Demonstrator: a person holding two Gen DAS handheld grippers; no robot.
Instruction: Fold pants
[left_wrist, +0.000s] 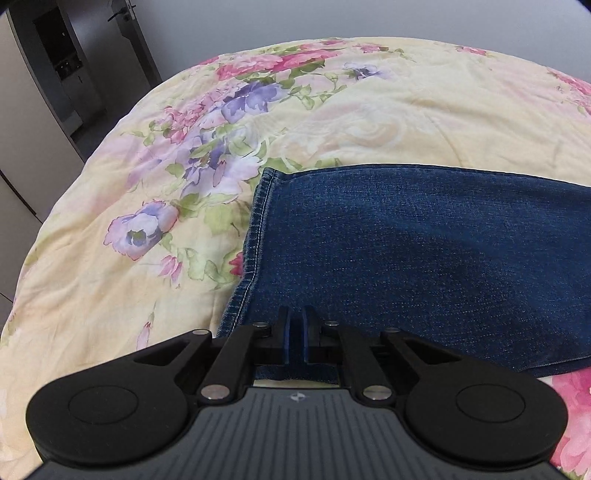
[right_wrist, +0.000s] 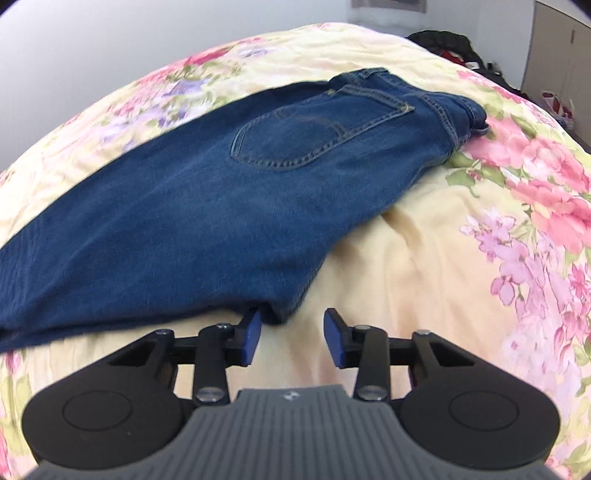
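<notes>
— Location of the jeans (right_wrist: 177, 221)?
— Flat on the floral quilt (right_wrist: 424, 258), doubled lengthwise.
— Left gripper (left_wrist: 295, 325)?
— Pinched on the hem end.
— Right gripper (right_wrist: 291, 328)?
— Spread wide, just beside the near edge.

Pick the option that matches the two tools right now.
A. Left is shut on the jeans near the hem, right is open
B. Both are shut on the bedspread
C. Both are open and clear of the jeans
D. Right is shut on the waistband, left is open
A: the left tool has its pads closed on the jeans near the hem, while the right tool stands open beside the denim edge.
</notes>
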